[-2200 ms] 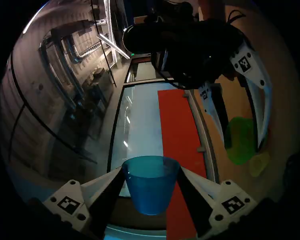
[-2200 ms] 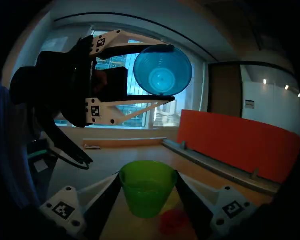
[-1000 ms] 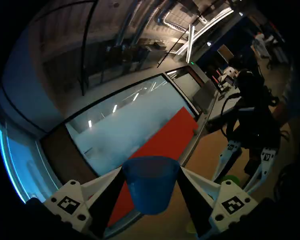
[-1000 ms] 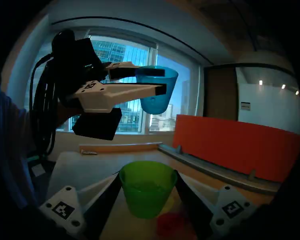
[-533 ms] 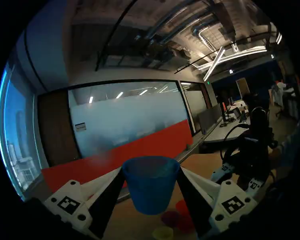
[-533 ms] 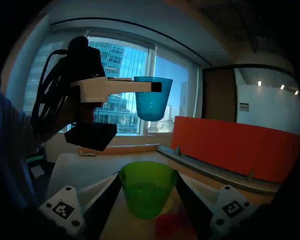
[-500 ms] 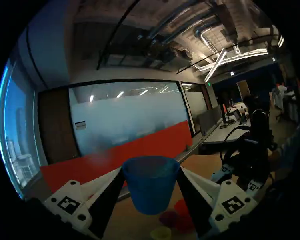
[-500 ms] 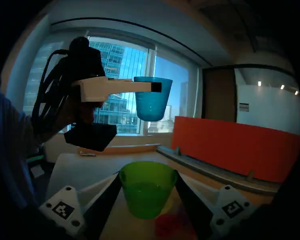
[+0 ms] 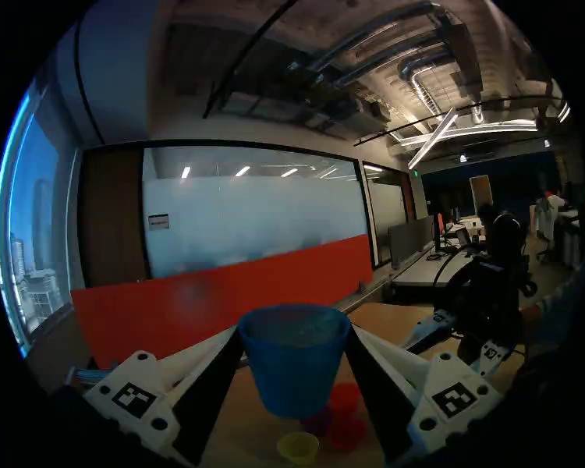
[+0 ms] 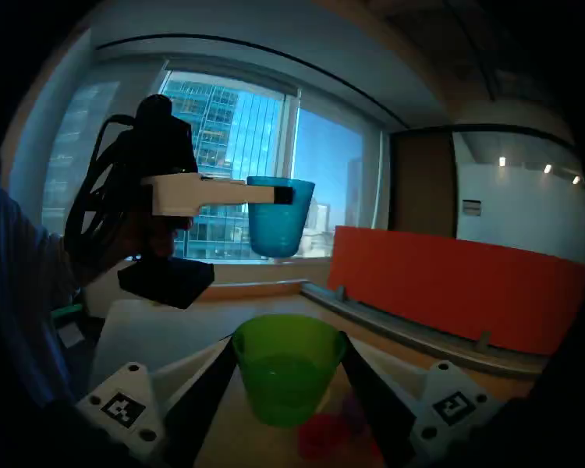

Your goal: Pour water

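While the left gripper (image 9: 294, 337) grips it, the cup (image 9: 294, 370) is upright.

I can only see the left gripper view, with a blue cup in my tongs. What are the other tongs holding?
Observer: The right tongs are gripping a green cup by its sides.
Operator: Is my blue cup right over the green one?
Observer: No. In the right gripper view, the left tongs hold the blue cup upright, higher than the green cup and off to its left.
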Motion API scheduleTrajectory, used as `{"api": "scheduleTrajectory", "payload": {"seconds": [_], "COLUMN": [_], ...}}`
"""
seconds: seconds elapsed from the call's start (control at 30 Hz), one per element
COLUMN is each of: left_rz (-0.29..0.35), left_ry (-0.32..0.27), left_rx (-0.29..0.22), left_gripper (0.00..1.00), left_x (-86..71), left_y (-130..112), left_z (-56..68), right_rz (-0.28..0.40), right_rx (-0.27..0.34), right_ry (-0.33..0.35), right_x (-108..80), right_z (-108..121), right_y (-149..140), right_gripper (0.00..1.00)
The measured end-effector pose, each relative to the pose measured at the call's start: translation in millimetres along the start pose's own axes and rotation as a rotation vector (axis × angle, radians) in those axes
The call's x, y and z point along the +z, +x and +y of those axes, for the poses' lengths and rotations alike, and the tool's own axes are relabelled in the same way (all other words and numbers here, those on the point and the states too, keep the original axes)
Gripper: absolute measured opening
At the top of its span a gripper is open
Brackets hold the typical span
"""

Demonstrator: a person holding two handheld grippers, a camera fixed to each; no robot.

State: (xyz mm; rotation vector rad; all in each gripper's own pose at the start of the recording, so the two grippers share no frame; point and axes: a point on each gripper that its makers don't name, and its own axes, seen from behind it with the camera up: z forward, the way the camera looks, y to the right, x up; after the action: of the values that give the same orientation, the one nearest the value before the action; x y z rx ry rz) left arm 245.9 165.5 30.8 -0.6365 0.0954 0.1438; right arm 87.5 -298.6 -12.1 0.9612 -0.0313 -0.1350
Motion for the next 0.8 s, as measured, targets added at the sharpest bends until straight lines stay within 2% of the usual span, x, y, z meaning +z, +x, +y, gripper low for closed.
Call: {"api": "scheduleTrajectory", "payload": {"seconds": [0.5,0.8], "left_rz": [-0.052,-0.076], "left_ry": [0.012,0.010], "left_rx": [-0.056,-0.070], "left_gripper": [0.87,0.87], "left_x": [-13.3,-21.2], "left_y": [-50,-74], "left_z": [-5.6,-2.7], "right_rz": [-0.035,-0.045], "right_rx": [0.008,0.021], "right_ry": [-0.088,-0.139], "right_x": [-35.5,-57.5], "right_z": [36,57], "right_y": [-4,-5], "right_gripper": [0.93,0.93]}}
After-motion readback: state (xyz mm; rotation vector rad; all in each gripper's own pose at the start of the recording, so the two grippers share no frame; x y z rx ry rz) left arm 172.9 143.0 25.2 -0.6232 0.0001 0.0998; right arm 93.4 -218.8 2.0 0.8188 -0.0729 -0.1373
